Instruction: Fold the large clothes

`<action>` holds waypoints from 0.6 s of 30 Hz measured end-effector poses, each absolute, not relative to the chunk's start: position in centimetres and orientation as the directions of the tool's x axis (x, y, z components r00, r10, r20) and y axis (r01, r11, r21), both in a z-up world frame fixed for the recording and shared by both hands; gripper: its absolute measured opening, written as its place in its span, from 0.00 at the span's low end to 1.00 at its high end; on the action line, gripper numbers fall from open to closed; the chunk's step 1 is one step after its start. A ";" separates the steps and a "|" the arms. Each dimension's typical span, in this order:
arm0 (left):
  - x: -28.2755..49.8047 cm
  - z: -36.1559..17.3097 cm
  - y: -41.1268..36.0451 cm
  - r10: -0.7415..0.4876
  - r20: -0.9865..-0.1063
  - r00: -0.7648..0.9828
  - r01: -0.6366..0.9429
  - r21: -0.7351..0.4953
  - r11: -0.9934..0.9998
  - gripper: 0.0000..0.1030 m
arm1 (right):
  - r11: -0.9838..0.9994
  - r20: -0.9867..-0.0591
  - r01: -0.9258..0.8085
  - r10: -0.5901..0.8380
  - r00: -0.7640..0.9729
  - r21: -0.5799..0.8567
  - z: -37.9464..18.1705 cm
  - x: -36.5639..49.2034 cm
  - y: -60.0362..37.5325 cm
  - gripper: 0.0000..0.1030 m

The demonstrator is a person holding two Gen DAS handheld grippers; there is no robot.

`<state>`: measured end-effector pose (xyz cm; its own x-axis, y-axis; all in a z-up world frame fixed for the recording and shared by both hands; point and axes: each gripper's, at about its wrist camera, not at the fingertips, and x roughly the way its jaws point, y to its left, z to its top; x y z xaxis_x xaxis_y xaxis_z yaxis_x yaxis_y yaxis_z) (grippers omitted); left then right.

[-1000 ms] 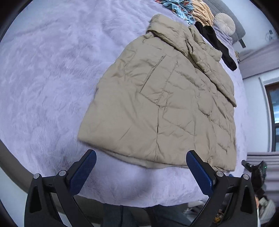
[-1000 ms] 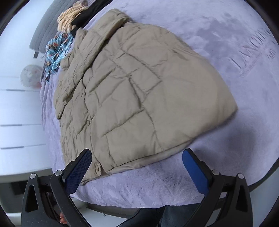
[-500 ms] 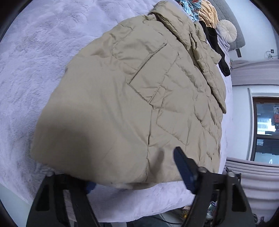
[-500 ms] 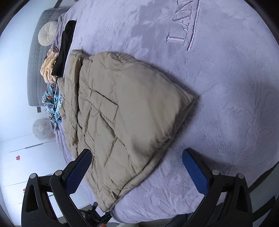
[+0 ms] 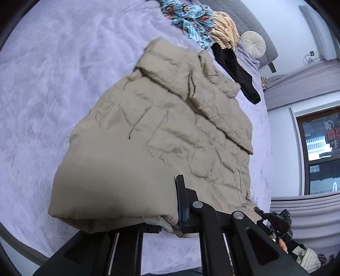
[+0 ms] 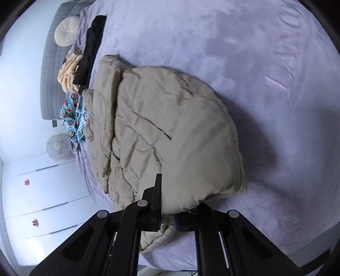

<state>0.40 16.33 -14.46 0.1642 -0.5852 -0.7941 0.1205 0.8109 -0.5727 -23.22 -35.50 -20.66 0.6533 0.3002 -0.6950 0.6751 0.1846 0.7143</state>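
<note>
Left gripper: fingers closed on the hem of the beige padded jacket, low centre of the left wrist view. One finger shows as a dark bar standing against the fabric; the other is buried under the hem fold. One second ago both blue pads stood wide apart, short of the hem; half a second ago the fabric already covered the left-hand pad.

Right gripper: fingers clamped on the jacket hem corner, low centre of the right wrist view. Left-hand finger is visible edge-on; fabric bunches between it and the opposite finger and hangs below. In both earlier frames this gripper was spread open with the hem in front of it.

The jacket lies on the lavender plush bedspread, running from the grippers toward the upper middle of both views, collar end farthest away. The near hem is raised off the bedspread at both clamped points and casts a shadow to the right in the right wrist view.

Beyond the collar, upper right in the left view: a black garment, a yellow-orange cloth and a blue patterned cloth, bunched together near the grey headboard with a round cream cushion.
</note>
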 end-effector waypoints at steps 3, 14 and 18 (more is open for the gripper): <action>3.1 -10.9 14.1 -0.572 -0.790 0.219 0.183 -0.543 0.820 0.11 | 0.299 -0.696 0.629 0.290 0.657 0.718 -17.0 -19.6 -37.3 0.08; 17.2 -4.6 7.0 -0.474 -0.790 0.388 0.222 -0.419 0.880 0.11 | 0.571 -0.682 0.457 0.272 0.679 0.682 -7.9 -1.4 -45.0 0.08; 22.6 -7.1 4.4 -0.409 -0.828 0.384 0.219 -0.349 0.911 0.11 | 0.584 -0.714 0.488 0.244 0.657 0.648 -9.6 4.0 -46.6 0.08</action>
<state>22.58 4.38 -7.09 0.3838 -0.4093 -0.8277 0.2193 0.9111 -0.3489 4.03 -46.62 -9.57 0.6567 0.2436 -0.7138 0.4881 0.5842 0.6484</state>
